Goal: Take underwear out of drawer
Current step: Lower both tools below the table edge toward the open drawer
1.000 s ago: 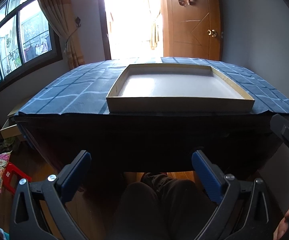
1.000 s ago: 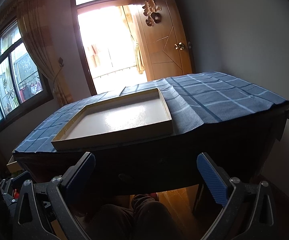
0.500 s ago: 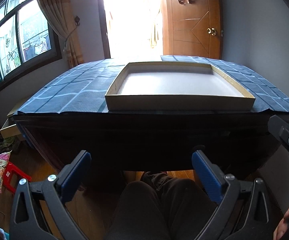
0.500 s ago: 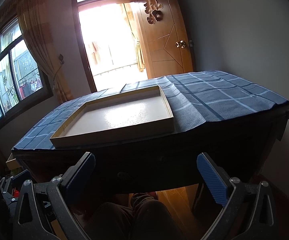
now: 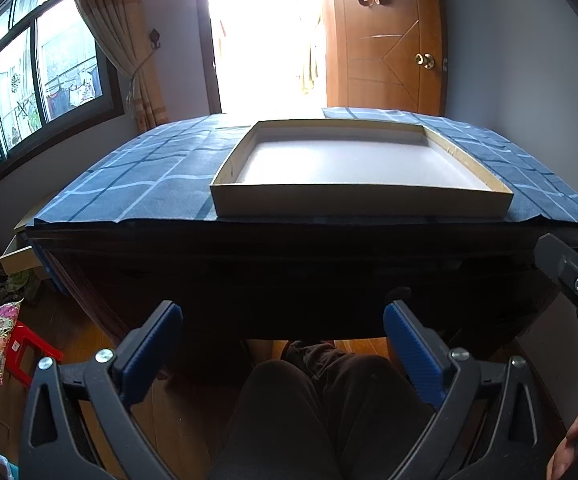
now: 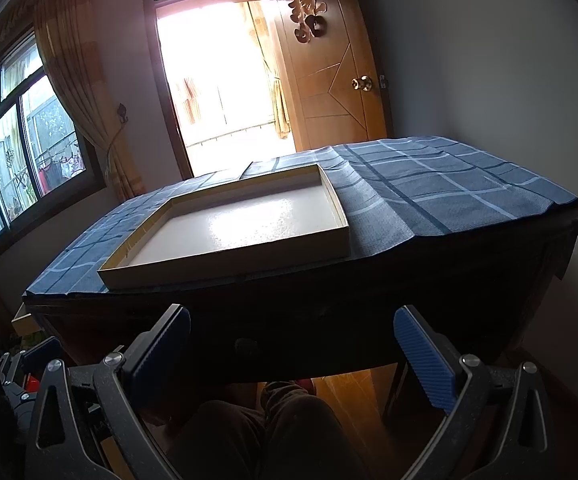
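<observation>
A dark wooden table (image 5: pixel 289 272) (image 6: pixel 369 300) has a shut drawer in its front with a round knob (image 6: pixel 246 345), also seen in the left wrist view (image 5: pixel 399 293). No underwear is in view. My left gripper (image 5: pixel 283 328) is open and empty, below the table's front edge. My right gripper (image 6: pixel 293 334) is open and empty, just before the drawer front, the knob between its fingers in the view.
A shallow empty cardboard tray (image 5: pixel 359 200) (image 6: pixel 229 266) lies on a blue checked cloth (image 5: pixel 129 184) (image 6: pixel 449 192). The person's dark-trousered legs (image 5: pixel 309 420) are under the table. A red stool (image 5: pixel 29 350) stands on the floor at left. A wooden door (image 6: pixel 329 92) stands open behind.
Both views have tilted down a little, so the table top and tray sit slightly lower and show more of their surface. Both grippers stay open.
</observation>
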Demonstrator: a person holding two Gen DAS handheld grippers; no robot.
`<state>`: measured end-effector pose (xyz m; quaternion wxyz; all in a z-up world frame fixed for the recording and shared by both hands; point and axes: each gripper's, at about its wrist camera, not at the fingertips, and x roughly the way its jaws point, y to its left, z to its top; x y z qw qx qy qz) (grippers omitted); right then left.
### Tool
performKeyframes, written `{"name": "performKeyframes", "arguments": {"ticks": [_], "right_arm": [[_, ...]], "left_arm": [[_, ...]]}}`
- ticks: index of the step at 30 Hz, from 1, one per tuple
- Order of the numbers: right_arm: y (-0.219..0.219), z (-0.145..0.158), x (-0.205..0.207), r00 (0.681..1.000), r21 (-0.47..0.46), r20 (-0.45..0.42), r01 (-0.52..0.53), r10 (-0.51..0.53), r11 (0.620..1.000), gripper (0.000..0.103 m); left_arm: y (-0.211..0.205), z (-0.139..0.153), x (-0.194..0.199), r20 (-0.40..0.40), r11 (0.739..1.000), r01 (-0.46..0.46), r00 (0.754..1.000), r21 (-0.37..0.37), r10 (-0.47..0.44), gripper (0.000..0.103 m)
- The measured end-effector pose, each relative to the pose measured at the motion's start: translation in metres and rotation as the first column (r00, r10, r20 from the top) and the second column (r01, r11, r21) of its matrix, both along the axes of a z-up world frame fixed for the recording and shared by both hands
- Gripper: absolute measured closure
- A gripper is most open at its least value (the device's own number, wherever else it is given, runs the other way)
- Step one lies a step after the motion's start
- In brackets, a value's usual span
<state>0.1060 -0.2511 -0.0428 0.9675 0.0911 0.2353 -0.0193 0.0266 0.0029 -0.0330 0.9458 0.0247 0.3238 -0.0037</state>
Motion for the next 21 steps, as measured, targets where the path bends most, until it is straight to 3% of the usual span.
{"name": "performKeyframes", "arguments": {"ticks": [4,11,16,18,20,21], "right_arm": [[-0.004,-0.004,0.004,1.0,-0.002,-0.011,-0.005,0.004,1.0,0.0],[-0.015,-0.032,0.021,0.994,-0.043,-0.109,-0.029,0.024,0.999,0.0],[-0.028,-0.048,0.04,0.988,0.006,-0.149,-0.046,0.047,0.999,0.001],[-0.03,-0.053,0.051,0.986,0.014,-0.156,-0.06,0.061,0.998,0.007],[-0.032,-0.058,0.061,0.981,0.019,-0.174,-0.078,0.08,0.997,0.026],[-0.032,-0.061,0.067,0.978,0.023,-0.19,-0.086,0.089,0.996,0.03]], "left_arm": [[0.007,-0.008,0.004,-0.029,1.0,0.015,0.999,-0.017,-0.016,0.001],[0.023,-0.036,0.02,-0.112,0.996,0.009,0.994,-0.091,-0.019,0.005],[0.027,-0.039,0.03,-0.063,0.994,0.014,0.998,-0.11,-0.021,0.007],[0.027,-0.04,0.035,-0.039,0.994,0.015,0.999,-0.111,-0.02,0.008],[0.028,-0.041,0.041,-0.02,0.992,0.019,1.0,-0.123,-0.022,0.013],[0.028,-0.041,0.043,-0.012,0.991,0.022,1.0,-0.13,-0.024,0.014]]}}
